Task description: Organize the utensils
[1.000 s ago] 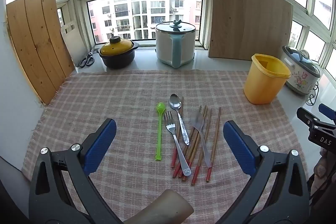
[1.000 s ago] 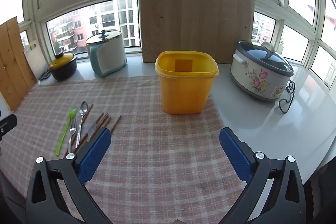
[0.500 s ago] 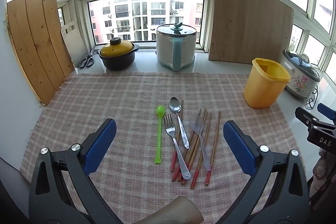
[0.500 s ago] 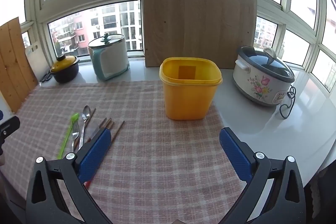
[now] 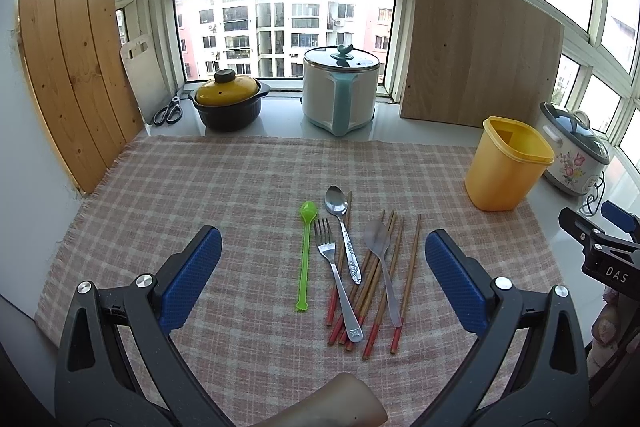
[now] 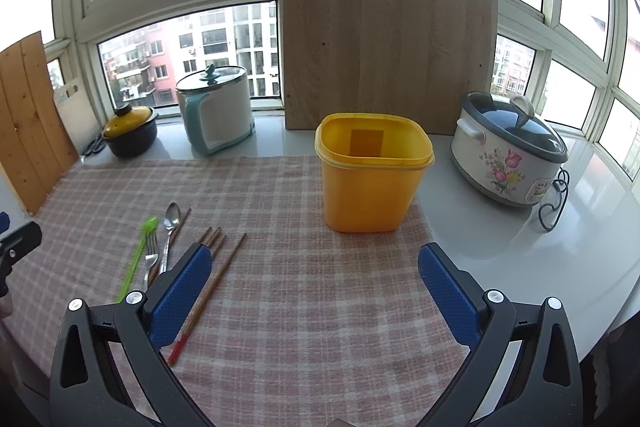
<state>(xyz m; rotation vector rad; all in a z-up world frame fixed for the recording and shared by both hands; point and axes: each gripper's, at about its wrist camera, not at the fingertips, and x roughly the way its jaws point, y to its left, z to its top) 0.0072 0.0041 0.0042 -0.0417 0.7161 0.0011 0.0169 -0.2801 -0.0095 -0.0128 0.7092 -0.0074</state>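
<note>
Home kitchen windowsill counter, rice cooker [image 6: 508, 151], clay pot [image 5: 228, 101], cutlery

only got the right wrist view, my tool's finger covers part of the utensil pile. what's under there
Observer: A second metal spoon lies on top of the chopsticks; your view hides it.
Operator: is the left tool holding anything
Observer: No. The left tool is open and empty, above the cloth on the near side of the pile.
Operator: how does the fork lie past where i lose it
Observer: The fork has its tines toward the window, and its handle runs back over the chopsticks' red ends.
</note>
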